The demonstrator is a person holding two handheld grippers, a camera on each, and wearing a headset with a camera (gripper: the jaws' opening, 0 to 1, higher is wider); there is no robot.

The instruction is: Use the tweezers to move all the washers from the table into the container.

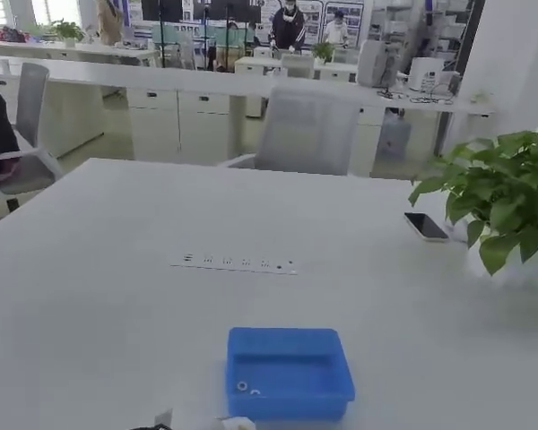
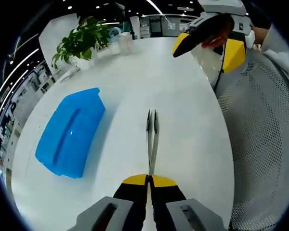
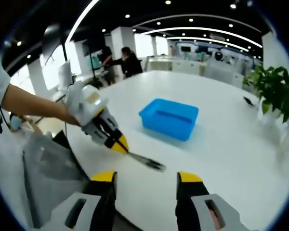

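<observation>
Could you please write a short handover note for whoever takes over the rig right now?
Left gripper: shut on the tweezers, tips together with nothing seen between them, over the table.
Right gripper: open and empty, near the table's edge.
Blue container: on the table in front; two washers lie in its near left corner in the head view.
Done: those two washers are in.
Left: I can make out no washers on the table, though they may be too small to see. Check the table before stopping.

White table [image 1: 90,296], blue container [image 1: 291,405] near front edge, phone [image 1: 426,227] beside potted plant [image 1: 507,193] at right
</observation>
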